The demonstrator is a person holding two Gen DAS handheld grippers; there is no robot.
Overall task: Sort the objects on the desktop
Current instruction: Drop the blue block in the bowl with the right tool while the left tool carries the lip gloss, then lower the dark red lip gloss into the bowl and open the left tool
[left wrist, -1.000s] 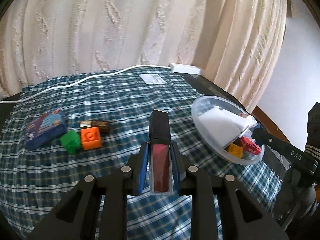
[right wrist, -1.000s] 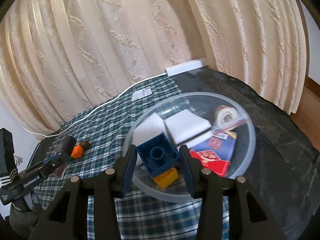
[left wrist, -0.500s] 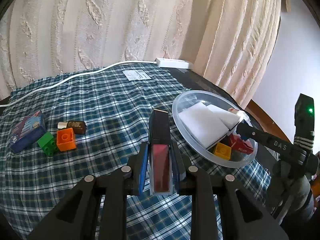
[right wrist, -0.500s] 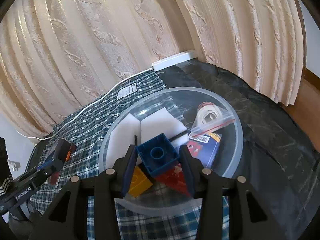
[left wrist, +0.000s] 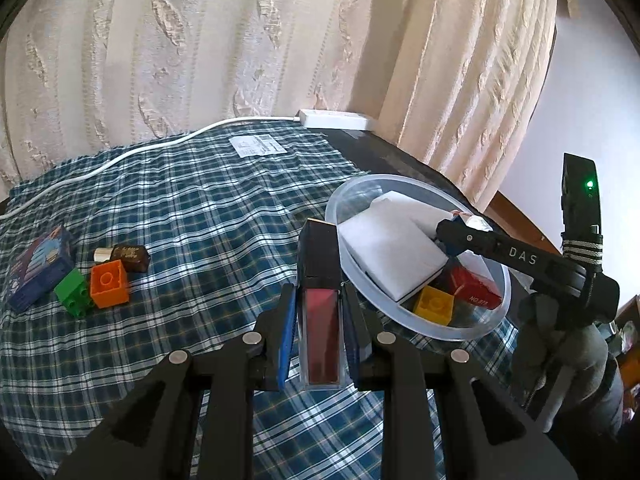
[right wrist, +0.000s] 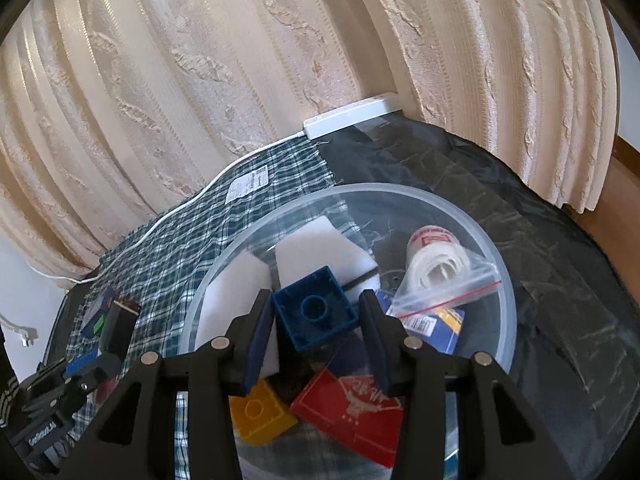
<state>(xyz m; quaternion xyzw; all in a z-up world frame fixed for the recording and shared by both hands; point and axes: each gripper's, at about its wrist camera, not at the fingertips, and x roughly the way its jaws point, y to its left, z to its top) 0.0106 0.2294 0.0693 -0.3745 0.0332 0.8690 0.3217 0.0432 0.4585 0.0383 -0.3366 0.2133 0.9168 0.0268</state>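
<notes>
Over the clear bowl (right wrist: 496, 268) at our right view's centre, our right hand-held gripper (right wrist: 318, 320) clamps a blue brick (right wrist: 316, 312). Our left hand-held gripper (left wrist: 322, 312) pinches a red lipstick tube (left wrist: 322, 332) narrowly, the bowl at its 2 o'clock, an orange brick (left wrist: 109, 283) at 9 on the desk (left wrist: 192, 216).

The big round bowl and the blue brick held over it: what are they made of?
The bowl looks like clear, slightly frosted plastic: the cloth shows through its wall. The blue brick, gripped in the right claw, seems to be hard moulded plastic, with crisp edges and a dull sheen.
</notes>
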